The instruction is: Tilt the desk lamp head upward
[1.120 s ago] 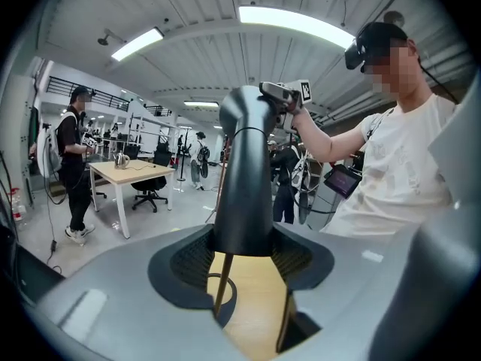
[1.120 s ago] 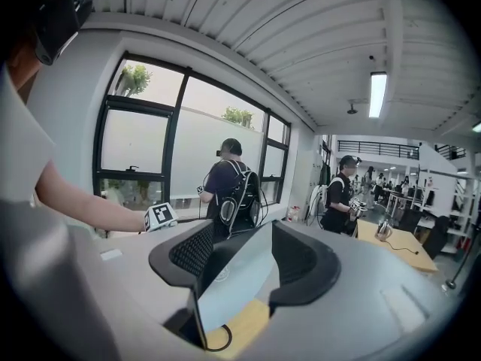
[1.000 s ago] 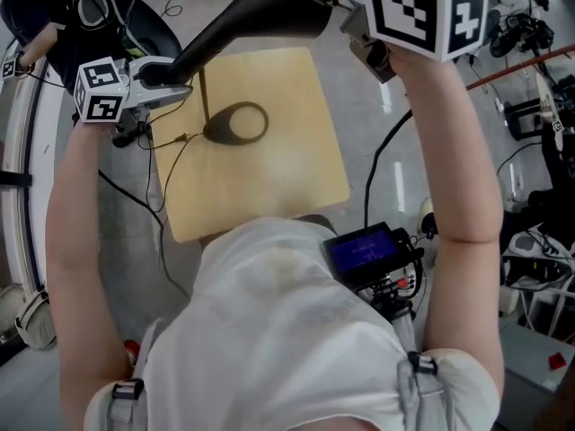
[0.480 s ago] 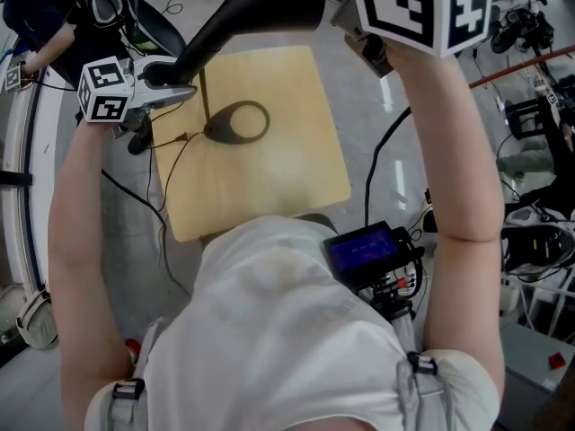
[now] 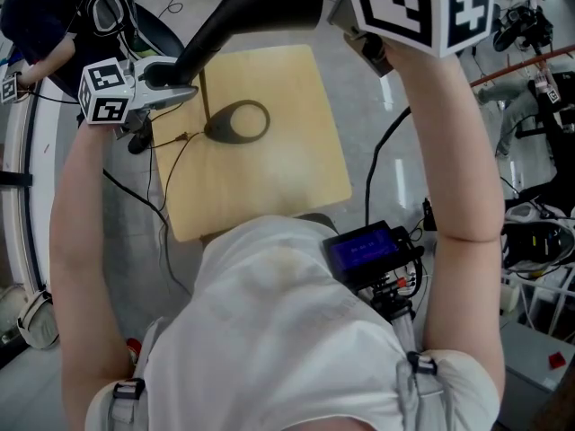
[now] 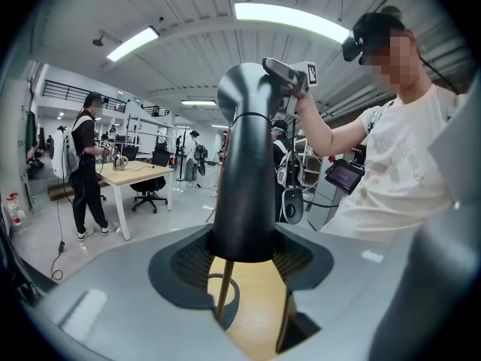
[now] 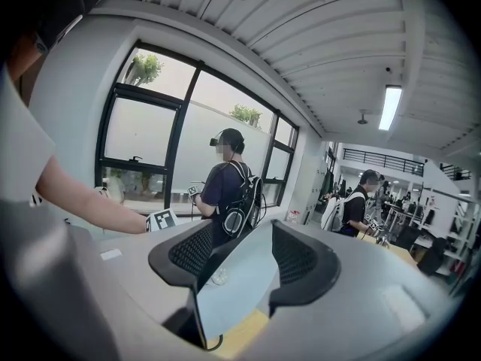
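Observation:
A black desk lamp stands on a small wooden table, with its oval base and thin brass stem below me. Its cone-shaped lamp head lies raised between my two hands. My left gripper is shut on the narrow end of the lamp head, just above the stem. My right gripper is shut on the wide rim of the head, whose pale inner face fills the gap between the jaws. The right gripper also shows beyond the head in the left gripper view.
The lamp's cable trails off the table's left edge to the floor. A device with a lit screen sits on a stand at my right. A person in dark clothes stands at the top left; equipment and cables lie at the right.
The right gripper and the wide end of the lamp head have shifted slightly left and closer to the head camera. The left gripper has barely moved.

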Available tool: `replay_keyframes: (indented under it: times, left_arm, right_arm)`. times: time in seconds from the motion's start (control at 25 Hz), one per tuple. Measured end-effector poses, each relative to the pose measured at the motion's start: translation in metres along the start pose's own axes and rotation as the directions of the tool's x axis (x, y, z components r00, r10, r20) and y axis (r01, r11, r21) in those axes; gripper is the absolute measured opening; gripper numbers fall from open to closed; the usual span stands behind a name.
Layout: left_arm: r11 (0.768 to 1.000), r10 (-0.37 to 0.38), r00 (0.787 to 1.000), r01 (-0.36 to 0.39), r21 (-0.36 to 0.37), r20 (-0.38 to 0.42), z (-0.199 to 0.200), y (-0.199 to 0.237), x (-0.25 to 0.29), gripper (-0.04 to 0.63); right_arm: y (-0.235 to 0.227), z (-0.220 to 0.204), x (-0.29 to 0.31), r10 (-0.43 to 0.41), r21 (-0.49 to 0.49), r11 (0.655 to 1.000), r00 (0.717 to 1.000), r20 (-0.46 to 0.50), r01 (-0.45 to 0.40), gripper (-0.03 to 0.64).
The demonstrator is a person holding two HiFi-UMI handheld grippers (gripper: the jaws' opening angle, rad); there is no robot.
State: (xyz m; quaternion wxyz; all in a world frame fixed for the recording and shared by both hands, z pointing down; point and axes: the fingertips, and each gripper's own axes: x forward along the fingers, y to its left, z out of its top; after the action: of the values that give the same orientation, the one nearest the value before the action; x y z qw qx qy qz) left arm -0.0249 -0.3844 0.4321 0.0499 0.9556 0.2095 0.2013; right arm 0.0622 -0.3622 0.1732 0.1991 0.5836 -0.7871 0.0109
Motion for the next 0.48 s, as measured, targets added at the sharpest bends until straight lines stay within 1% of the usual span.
replay_keyframes:
  times: [0.28,0.48]
  left_arm:
    - [1.0,0.002,1.0,-0.002,0.002,0.025,-0.0008,0.0032,-0.0005,0.221]
    - [0.999,0.038,0.998,-0.04,0.031,0.041,0.0025,0.0082,-0.0018,0.222]
  right_arm:
    - [-0.0017,-0.0004,0.0014,0.0,0.005,1.0,1.0,0.0,0.0,0.262]
    - [-0.004,0.0026,0.0035,0.008,0.023,1.0,1.0,0.017,-0.008,0.264]
